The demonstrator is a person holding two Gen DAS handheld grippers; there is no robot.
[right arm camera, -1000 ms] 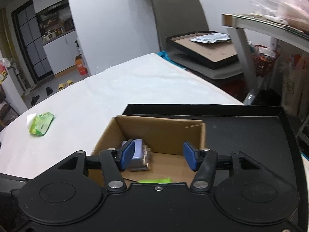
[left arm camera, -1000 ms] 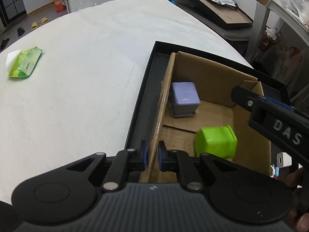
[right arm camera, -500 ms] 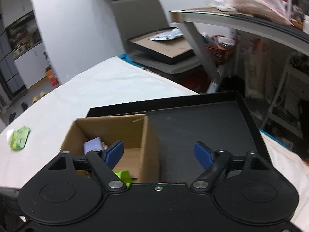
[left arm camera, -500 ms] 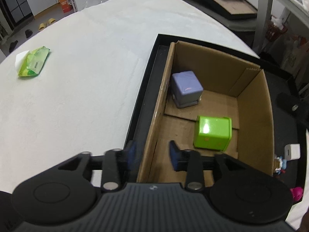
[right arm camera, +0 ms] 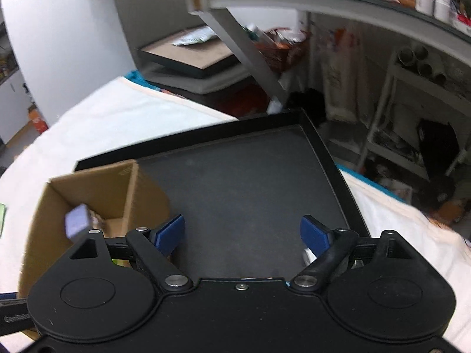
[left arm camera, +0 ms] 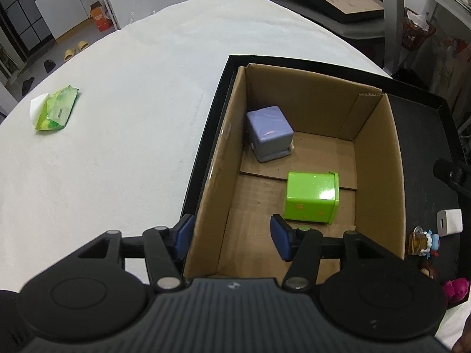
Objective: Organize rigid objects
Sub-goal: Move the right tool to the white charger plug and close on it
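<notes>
box (left arm camera: 376, 158): plain brown cardboard
cube (left arm camera: 269, 132): pale lilac
tin (left arm camera: 312, 197): lime green, small orange spots
tray (right arm camera: 250, 182): black
tabletop (left arm camera: 117, 117): white
packet (left arm camera: 54, 111): green, translucent
claw pads (left arm camera: 279, 236): blue

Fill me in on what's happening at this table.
A person with a gripper in each hand is sorting small items into a cardboard box on a black tray. A purple cube and a green cube sit inside. The left gripper is open astride the box's left wall; the right gripper is open and empty over the tray. Small figurines wait beside the box.
</notes>
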